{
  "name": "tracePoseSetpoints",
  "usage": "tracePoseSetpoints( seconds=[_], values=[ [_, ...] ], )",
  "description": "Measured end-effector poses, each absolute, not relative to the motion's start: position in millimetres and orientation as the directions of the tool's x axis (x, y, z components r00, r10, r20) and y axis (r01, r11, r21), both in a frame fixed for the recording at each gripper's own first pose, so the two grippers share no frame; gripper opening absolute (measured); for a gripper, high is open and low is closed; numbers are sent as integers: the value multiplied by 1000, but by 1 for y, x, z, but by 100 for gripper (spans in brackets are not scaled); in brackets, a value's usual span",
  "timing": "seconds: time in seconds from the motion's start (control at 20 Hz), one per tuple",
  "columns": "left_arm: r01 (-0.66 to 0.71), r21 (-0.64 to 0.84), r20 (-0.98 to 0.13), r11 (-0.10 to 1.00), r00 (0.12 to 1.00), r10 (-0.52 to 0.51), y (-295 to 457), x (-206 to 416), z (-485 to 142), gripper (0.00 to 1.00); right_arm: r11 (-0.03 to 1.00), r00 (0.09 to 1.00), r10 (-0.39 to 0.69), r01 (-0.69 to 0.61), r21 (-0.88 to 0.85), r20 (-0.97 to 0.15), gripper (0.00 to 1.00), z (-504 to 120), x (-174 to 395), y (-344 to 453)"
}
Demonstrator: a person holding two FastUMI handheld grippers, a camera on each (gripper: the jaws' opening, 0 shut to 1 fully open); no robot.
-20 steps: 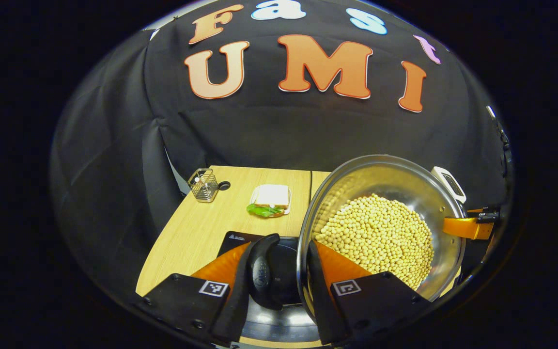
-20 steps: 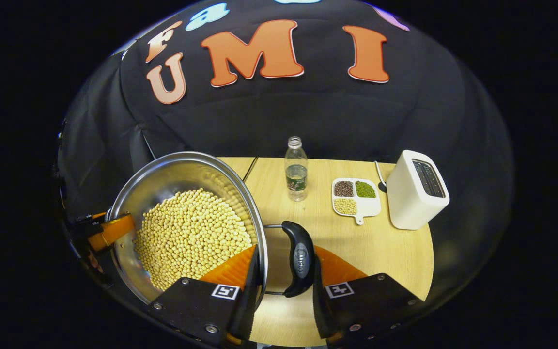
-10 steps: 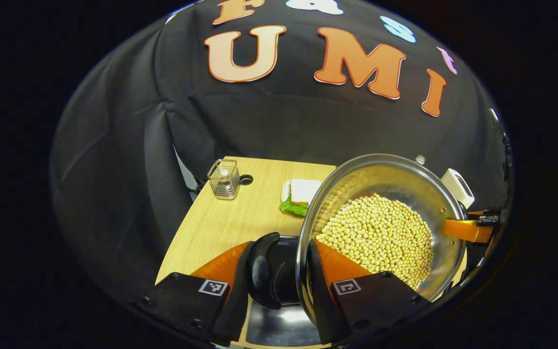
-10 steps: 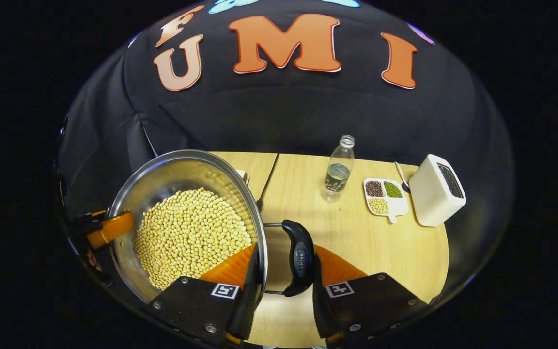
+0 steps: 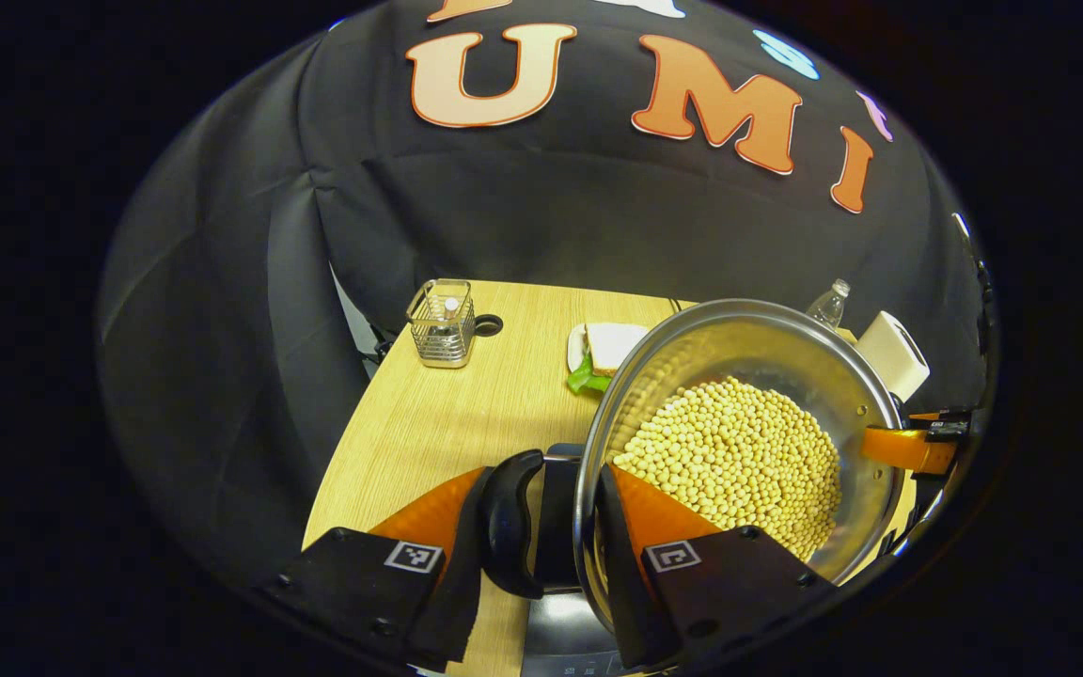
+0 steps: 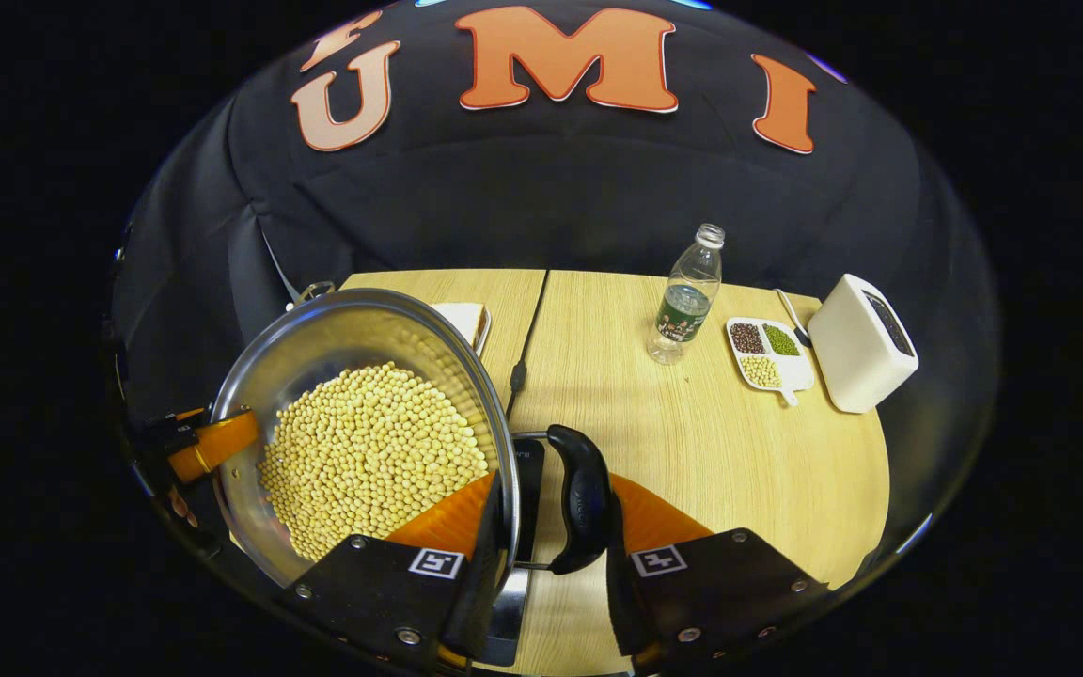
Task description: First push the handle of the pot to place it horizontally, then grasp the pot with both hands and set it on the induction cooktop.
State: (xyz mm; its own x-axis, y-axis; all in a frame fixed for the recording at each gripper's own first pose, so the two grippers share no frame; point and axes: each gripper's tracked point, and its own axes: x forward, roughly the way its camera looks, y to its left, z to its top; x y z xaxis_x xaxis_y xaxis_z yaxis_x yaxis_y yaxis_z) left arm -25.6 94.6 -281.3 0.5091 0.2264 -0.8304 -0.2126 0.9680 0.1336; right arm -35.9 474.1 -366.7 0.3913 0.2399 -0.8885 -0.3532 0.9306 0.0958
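Observation:
A steel pot [image 5: 767,357] full of yellow soybeans hangs between both grippers. My left gripper [image 5: 541,536] is shut on its black side handle [image 5: 507,522], one orange finger outside the handle and the other inside the pot wall. The right gripper [image 6: 546,527] holds the opposite black handle [image 6: 586,498] the same way, and the pot [image 6: 335,338] lies left of it. The black induction cooktop [image 5: 562,625] lies right under the pot, and its edge [image 6: 515,588] peeks out below the rim. Each view also catches the other gripper's orange finger on the far rim.
On the wooden table [image 6: 692,442] stand a water bottle [image 6: 687,296], a white tray of beans [image 6: 767,353] and a white toaster [image 6: 861,343] at the right. A wire basket [image 5: 443,322] and a sandwich plate [image 5: 603,350] sit at the left. A cable [image 6: 520,367] runs down the table's seam.
Both grippers carried the pot, still held by its handles. The table's things slid farther away in both views, and the cooktop's edge came into the right gripper view under the pot.

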Motion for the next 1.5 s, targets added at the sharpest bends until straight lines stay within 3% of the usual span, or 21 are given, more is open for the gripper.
tracePoseSetpoints(
  seconds=[0.4,0.45,0.5,1.2,1.25,1.3,1.5],
  values=[
    [-197,135,-849,971,482,216,99,-20,-283,64,941,358,212,-328,90,-909,51,-394,-48,478],
    [-195,137,-852,971,477,216,99,-19,-283,64,942,352,209,-323,91,-912,46,-401,-51,480],
    [-193,140,-855,971,471,217,100,-17,-281,63,943,346,208,-320,93,-915,51,-407,-52,480],
    [-198,153,-879,968,419,225,100,-8,-277,64,946,296,206,-305,113,-933,51,-443,-67,478],
    [-197,152,-880,969,420,223,100,-10,-278,64,946,291,207,-304,115,-934,55,-445,-67,478],
    [-197,152,-879,968,421,224,99,-9,-276,63,945,288,210,-306,119,-934,51,-446,-67,478],
    [-189,169,-876,967,421,235,102,-8,-269,70,938,294,244,-312,148,-924,59,-445,-64,476]
  ],
)
